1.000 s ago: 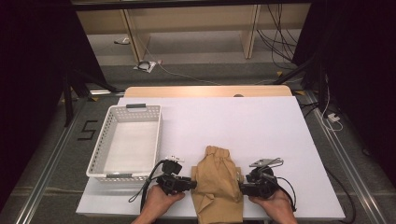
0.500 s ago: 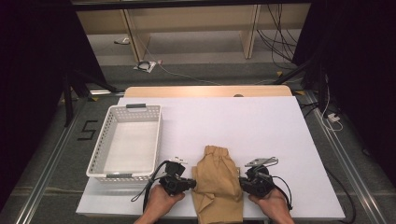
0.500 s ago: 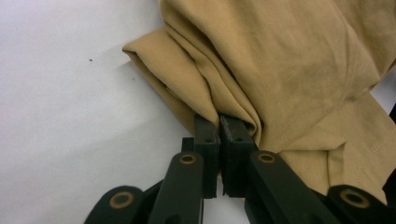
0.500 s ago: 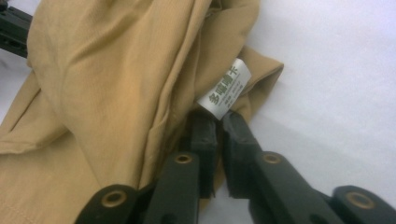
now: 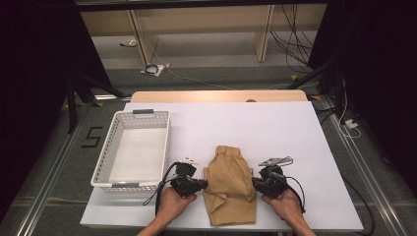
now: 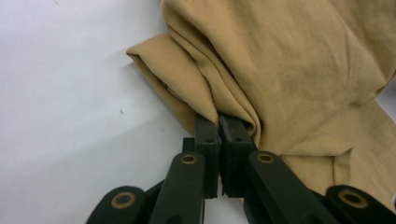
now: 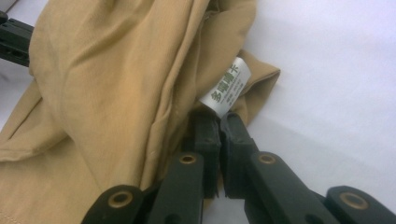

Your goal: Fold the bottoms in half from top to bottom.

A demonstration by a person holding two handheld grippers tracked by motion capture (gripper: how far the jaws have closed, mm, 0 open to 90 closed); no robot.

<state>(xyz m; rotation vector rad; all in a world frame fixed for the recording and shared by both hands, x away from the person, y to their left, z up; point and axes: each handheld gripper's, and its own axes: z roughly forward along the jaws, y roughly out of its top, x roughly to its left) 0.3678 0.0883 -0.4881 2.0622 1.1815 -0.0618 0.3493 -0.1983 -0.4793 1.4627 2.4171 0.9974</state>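
**Both hand-held grippers pinch the tan garment at the counter's near edge**

The tan garment [image 5: 230, 184] lies folded on the white counter [image 5: 275, 132], close to its near edge, just right of the white basket [image 5: 133, 152]. The left hand-held gripper [image 5: 202, 184] has just closed, its jaws pressed together on the garment's left edge. The right hand-held gripper [image 5: 254, 182] has likewise just closed on the right edge, beside a white care label [image 7: 226, 87].
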